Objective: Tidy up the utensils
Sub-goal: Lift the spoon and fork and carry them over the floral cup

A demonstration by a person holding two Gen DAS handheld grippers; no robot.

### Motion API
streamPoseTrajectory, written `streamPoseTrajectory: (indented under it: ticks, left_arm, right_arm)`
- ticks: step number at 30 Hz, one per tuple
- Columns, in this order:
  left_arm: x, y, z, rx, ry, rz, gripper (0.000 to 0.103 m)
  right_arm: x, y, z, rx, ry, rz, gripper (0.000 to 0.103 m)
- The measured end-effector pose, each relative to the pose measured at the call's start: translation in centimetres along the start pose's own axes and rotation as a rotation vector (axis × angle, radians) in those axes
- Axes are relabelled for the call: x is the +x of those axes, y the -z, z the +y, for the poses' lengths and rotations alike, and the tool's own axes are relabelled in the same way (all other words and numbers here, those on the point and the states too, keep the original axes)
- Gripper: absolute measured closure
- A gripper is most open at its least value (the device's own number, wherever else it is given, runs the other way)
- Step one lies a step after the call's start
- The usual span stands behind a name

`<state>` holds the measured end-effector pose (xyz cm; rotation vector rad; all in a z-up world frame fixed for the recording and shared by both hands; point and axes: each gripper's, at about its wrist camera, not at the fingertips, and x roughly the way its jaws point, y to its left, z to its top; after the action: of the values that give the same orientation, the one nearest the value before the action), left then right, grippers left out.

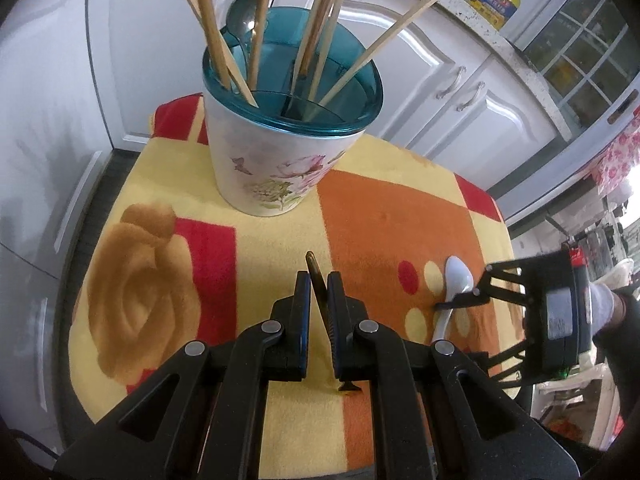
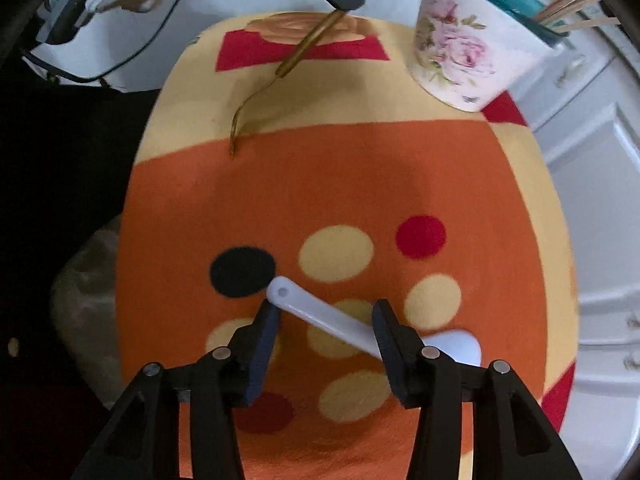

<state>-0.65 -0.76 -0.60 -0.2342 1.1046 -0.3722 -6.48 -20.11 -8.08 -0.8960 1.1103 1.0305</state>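
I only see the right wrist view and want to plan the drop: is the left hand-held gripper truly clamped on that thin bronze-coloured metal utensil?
Observer: Yes, the left hand-held gripper is shut on the thin bronze-coloured metal utensil.
Operator: Room in the holder?
Observer: The white floral utensil holder with a teal rim has free space amid its wooden chopsticks.
Operator: Anything else inside?
Observer: A dark metal spoon leans at the back.

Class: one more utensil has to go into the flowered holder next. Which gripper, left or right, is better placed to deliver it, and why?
Probably the left gripper: it is already shut on the brown utensil, facing the holder. The right gripper stands open astride the white spoon, which lies ungripped on the cloth.
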Motion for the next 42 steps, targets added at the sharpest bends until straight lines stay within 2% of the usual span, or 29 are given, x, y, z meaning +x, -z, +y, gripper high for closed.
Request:
streamPoseTrajectory:
  ticks: [1,3,7,8,14,20,24,31,38,42]
  left_arm:
    - [0.2,-0.1,0.0,-0.002,0.002,0.002,0.096]
    - [0.6,-0.2,0.0,-0.004,0.006,0.007,0.096]
    - [0.8,-0.3,0.0,0.000,0.023,0.010,0.097]
    - [0.7,-0.4,0.0,0.002,0.029,0.009,0.097]
    - [-0.8,0.2,-1.2,0.050,0.070,-0.022,0.098]
    - [-2.5,1.0,-2.4,0.086,0.094,-0.051,0.098]
    - [-3.8,1.4,-2.8,0.107,0.103,-0.069,0.098]
    - [-7.1,0.8,-2.0,0.109,0.106,-0.141,0.099]
    - [-9.8,-0.8,-1.2,0.112,0.096,-0.199,0.099]
    - [-11.5,-2.5,-1.1,0.119,0.078,-0.247,0.099]
  right_arm:
    - [0.2,-0.3,-0.7,0.021,-0.016,-0.004,0.059]
    - [0.3,-0.7,-1.9,0.079,-0.053,-0.021,0.076]
    - [0.3,-0.9,-3.3,0.200,-0.076,-0.059,0.087]
    - [0.2,-0.7,-3.7,0.240,-0.081,-0.072,0.094]
    - [-3.3,2.7,-5.8,0.551,-0.164,-0.252,0.094]
    - [-7.6,4.8,-5.0,0.716,-0.162,-0.434,0.094]
    - [-9.5,4.2,-4.3,0.806,-0.164,-0.582,0.094]
    - [-12.0,2.0,-4.6,0.906,-0.219,-0.746,0.094]
    - [-13.4,-0.6,-4.2,0.908,-0.214,-0.779,0.094]
    - [-13.5,-1.6,-5.2,0.936,-0.212,-0.794,0.094]
